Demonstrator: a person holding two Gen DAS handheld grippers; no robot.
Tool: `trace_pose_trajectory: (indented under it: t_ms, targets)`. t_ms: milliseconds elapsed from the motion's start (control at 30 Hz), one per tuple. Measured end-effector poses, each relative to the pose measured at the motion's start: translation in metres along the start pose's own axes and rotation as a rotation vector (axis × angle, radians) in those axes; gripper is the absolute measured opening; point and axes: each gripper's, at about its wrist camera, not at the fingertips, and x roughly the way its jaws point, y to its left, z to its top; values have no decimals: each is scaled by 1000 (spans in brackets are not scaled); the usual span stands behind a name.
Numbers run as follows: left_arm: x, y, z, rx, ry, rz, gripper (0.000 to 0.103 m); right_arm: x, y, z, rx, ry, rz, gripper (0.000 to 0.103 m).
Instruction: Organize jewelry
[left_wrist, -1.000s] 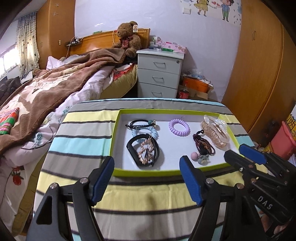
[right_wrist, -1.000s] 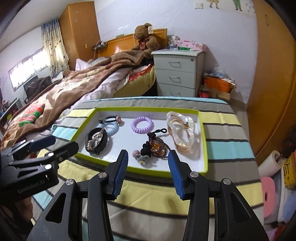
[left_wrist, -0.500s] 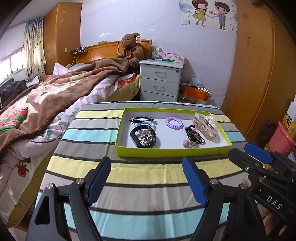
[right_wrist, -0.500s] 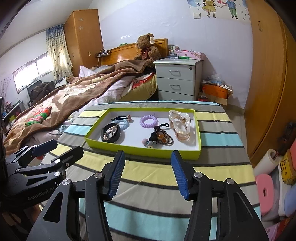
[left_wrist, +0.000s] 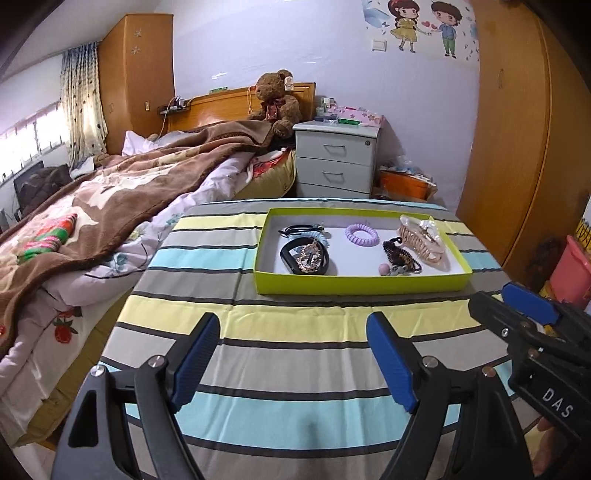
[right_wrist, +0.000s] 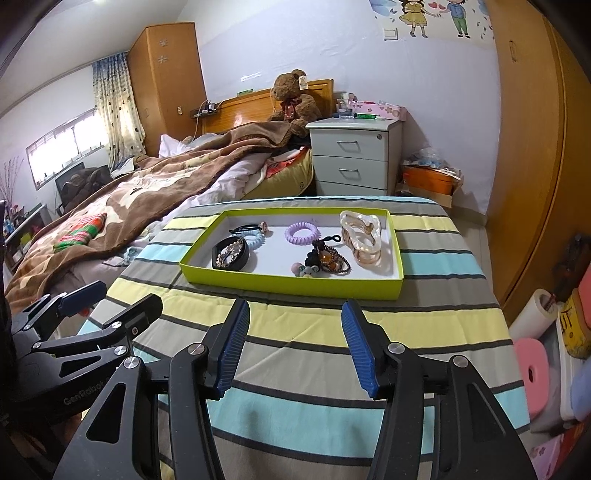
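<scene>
A lime-green tray (left_wrist: 354, 286) (right_wrist: 288, 284) sits at the far side of the striped tablecloth. Inside it lie a purple coil hair tie (left_wrist: 362, 235) (right_wrist: 302, 232), a peach claw clip (left_wrist: 421, 240) (right_wrist: 364, 236), a black band with a gold ornament (left_wrist: 304, 254) (right_wrist: 231, 253), a dark beaded bracelet (left_wrist: 400, 256) and a black elastic beside a pale blue coil (left_wrist: 306, 230). My left gripper (left_wrist: 291, 325) (right_wrist: 127, 295) hangs over the near stripes, its jaws opening with nothing between them. To its right, my right gripper (right_wrist: 295, 308) (left_wrist: 495, 299) stands open and holds nothing.
A bed with a brown blanket (left_wrist: 110, 199) runs along the table's left edge. Behind the table stand a grey nightstand (left_wrist: 336, 162) and an orange box (left_wrist: 404, 182). A wooden wardrobe (left_wrist: 517, 147) and pink bins (right_wrist: 532, 369) fill the right side.
Both grippers have drawn back from the tray toward the near side of the table, so it looks smaller and farther off. Both pairs of jaws stand a little wider.
</scene>
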Motion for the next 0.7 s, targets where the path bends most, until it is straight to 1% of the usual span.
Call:
trace_pose_trajectory:
  t_ms: [100, 267, 700]
  targets:
    - [-2, -1, -3, 4, -7, 3, 83, 1, 1, -1, -3, 4, -1, 53]
    - [0, -2, -4, 8, 3, -1, 83, 1, 1, -2, -3, 5, 0, 53]
    - [3, 0, -6, -13, 19, -4, 83, 2, 0, -2, 0, 9, -5, 53]
